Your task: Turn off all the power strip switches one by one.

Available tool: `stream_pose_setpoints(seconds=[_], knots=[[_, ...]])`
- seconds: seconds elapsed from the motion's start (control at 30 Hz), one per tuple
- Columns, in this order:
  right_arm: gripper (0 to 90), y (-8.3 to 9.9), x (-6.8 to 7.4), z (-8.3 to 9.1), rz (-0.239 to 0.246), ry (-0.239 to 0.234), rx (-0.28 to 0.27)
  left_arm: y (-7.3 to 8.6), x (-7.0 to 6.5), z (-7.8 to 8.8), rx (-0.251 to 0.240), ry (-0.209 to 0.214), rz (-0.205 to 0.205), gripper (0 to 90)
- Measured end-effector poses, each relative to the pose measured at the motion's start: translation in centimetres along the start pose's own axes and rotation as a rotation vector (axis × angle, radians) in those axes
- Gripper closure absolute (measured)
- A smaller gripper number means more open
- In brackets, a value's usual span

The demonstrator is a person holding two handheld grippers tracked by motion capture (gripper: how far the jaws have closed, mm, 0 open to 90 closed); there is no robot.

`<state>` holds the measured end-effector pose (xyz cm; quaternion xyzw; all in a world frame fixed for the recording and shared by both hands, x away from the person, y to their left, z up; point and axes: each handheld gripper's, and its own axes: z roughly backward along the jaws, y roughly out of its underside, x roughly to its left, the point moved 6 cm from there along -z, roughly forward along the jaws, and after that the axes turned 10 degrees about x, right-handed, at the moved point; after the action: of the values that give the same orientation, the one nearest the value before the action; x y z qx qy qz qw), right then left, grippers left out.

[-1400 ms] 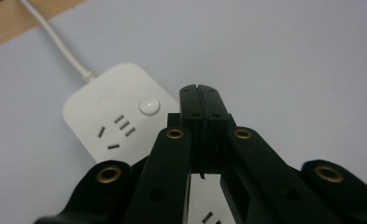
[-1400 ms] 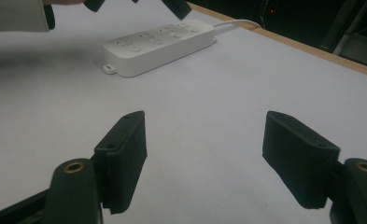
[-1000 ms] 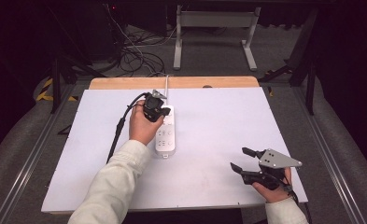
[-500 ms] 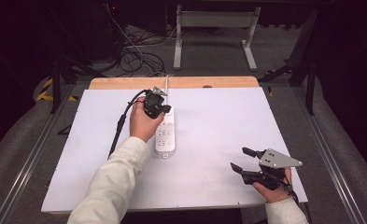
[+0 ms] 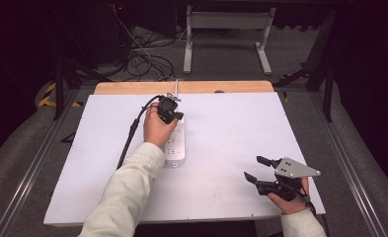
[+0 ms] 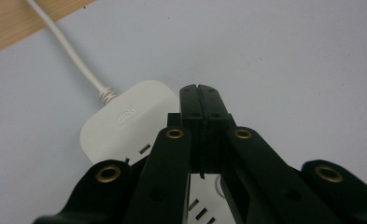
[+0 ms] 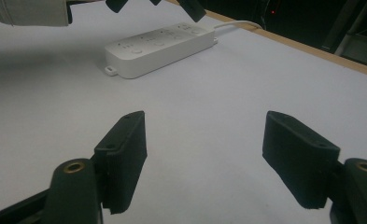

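One closed tool (image 6: 201, 100) overhangs the power strip's (image 6: 125, 122) end edge.

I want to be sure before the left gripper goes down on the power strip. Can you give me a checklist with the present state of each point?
1. Left gripper fingers shut with nothing between: ok.
2. Left gripper over the cord end of the power strip: ok.
3. Fingers touching the strip: cannot tell.
4. Strip flat on the white board: ok.
5. Right gripper open, apart from the strip: ok.
6. Cord away from the fingers: ok.
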<state>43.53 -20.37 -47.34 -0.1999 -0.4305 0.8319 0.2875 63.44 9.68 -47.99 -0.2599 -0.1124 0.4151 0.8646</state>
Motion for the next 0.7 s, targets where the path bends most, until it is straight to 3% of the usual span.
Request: stream_pose_setpoints(seconds=[0.7], knots=[[31.6, 0.0, 0.0, 0.0, 0.004, 0.0, -0.001, 0.4, 0.4, -1.2, 0.029, -0.038, 0.001, 90.0]])
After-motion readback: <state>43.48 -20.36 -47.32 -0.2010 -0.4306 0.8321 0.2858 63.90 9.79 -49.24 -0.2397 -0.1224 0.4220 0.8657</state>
